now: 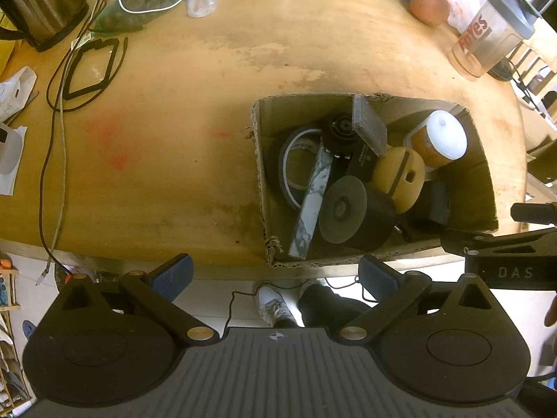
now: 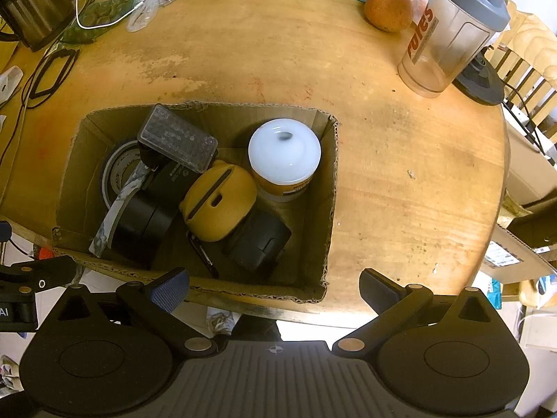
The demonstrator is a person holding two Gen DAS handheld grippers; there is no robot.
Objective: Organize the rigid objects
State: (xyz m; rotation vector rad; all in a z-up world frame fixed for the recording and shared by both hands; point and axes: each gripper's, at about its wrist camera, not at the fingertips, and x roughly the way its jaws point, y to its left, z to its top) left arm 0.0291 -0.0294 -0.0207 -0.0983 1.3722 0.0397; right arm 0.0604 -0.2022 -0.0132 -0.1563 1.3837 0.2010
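Observation:
An open cardboard box sits at the near edge of the round wooden table. It holds a white-lidded orange jar, a yellow case, a black cylinder, a tape roll, a marble-patterned bar, a clear ridged case and a dark block. My left gripper is open and empty, just short of the box's near wall. My right gripper is open and empty above the box's near right corner.
A clear shaker bottle and an orange stand at the back right. A metal kettle, plastic bags, cables and a black frame lie at the back left. The table edge runs just under both grippers.

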